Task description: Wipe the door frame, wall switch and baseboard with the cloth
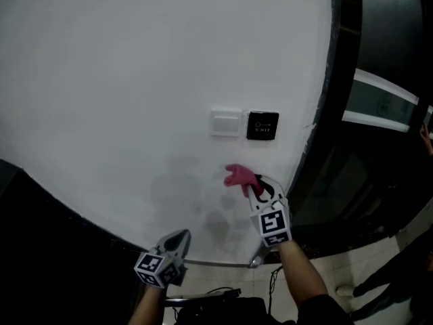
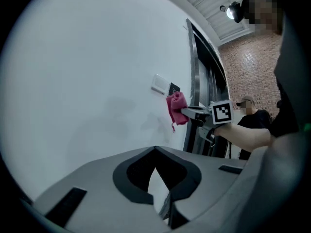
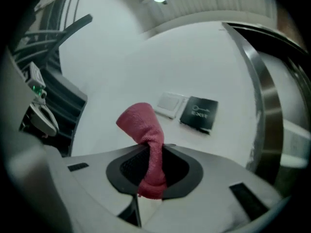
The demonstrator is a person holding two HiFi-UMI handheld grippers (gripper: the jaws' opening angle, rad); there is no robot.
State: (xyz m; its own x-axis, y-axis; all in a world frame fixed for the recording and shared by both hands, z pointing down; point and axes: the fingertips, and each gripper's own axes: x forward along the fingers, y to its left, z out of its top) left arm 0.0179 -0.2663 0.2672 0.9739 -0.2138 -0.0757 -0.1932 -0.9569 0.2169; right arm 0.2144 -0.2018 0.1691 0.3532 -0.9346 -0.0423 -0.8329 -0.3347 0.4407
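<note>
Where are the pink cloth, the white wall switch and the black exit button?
pink cloth (image 3: 141, 123), right gripper view, on its bunched upper end.
white wall switch (image 1: 226, 122), head view, centre of its plate.
black exit button (image 1: 262, 125), head view, centre of its face.

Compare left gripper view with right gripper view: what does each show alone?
Only the left gripper view: the right gripper from outside, a red brick wall, the left gripper with shut, empty jaws. Only the right gripper view: its jaws shut on the crumpled pink cloth. Both: that cloth, the white plastic wall switch, the black EXIT plate.
</note>
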